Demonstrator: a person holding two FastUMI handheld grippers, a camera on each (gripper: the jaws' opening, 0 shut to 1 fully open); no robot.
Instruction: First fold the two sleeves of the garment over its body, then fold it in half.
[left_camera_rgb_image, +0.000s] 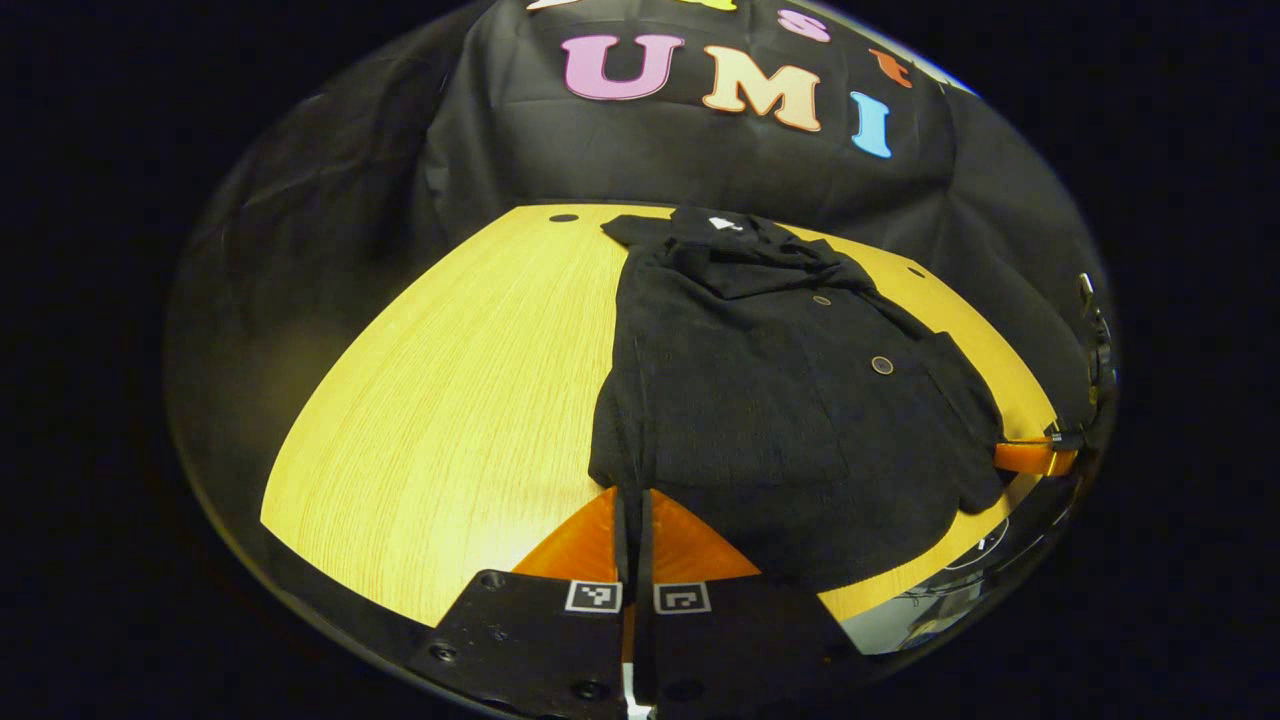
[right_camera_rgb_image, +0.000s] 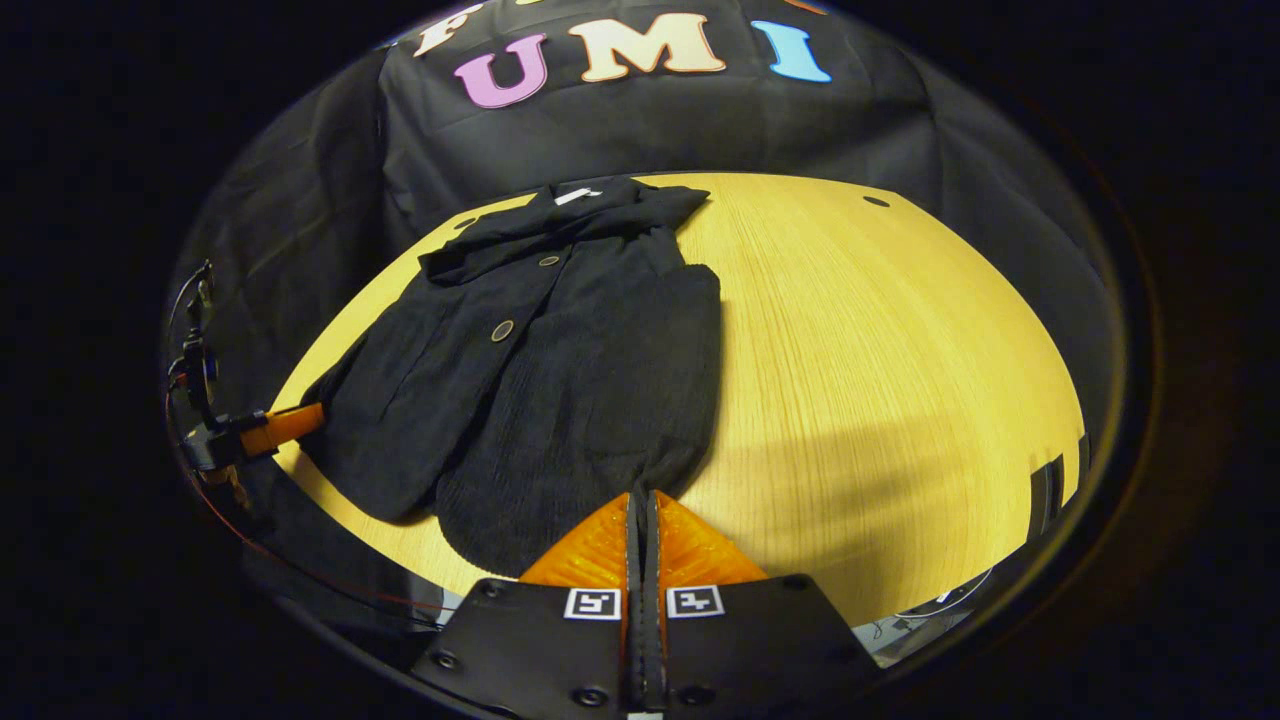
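A black buttoned garment lies flat on the yellow wooden table, collar toward the booth wall and both sleeves lying over its body. My left gripper is shut on the near hem, with a strip of black cloth between its fingers. At the far right my right gripper touches the hem's other corner. In the right gripper view the garment fills the left half of the table. There my right gripper is shut at the hem's edge, and my left gripper meets the cloth at far left.
The black cloth wall rises just behind the collar. Small dark holes mark the tabletop at its far corners. Bare wood stretches to the garment's left and right. Cables hang off the left gripper.
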